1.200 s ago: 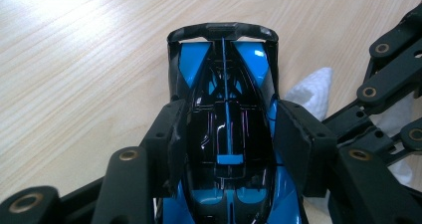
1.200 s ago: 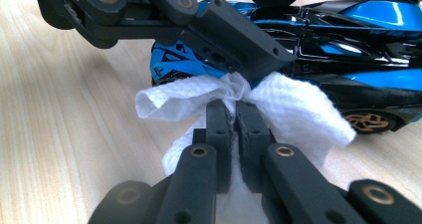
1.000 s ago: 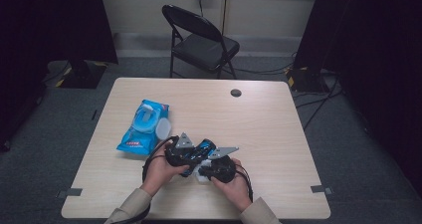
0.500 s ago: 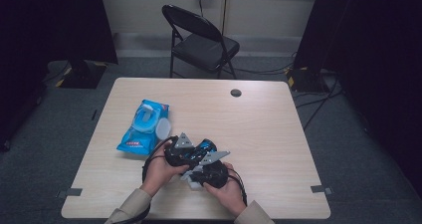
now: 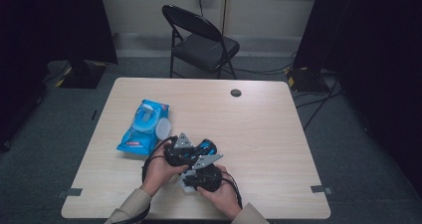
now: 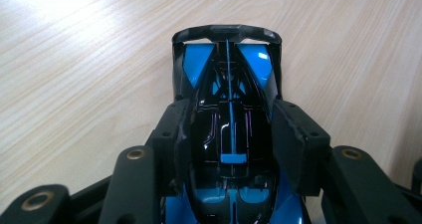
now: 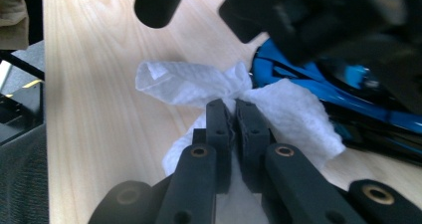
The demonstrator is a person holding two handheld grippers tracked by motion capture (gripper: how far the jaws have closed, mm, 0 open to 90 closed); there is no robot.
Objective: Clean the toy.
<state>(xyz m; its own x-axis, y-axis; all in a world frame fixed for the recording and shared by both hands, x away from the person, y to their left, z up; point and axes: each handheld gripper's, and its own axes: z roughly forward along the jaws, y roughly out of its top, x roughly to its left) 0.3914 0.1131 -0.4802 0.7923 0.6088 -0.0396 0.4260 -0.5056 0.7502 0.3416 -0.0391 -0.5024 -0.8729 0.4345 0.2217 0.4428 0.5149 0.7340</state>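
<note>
two hand-held grippers work close together at the near edge of the counter (image 5: 278, 134). nearest the person, the right hand-held gripper (image 7: 233, 115) has its jaws pressed tight on a crumpled white wipe (image 7: 199, 87), the wipe lying against the side of a blue and black toy car (image 7: 348, 104). just beyond, the left hand-held gripper (image 6: 226, 127) clamps that toy car (image 6: 226, 84) by both flanks, pads on the bodywork, its spoiler pointing away. farther left on the counter lies a blue wipes pack (image 5: 144, 127). past the counter stands a black folding chair (image 5: 201, 42).
</note>
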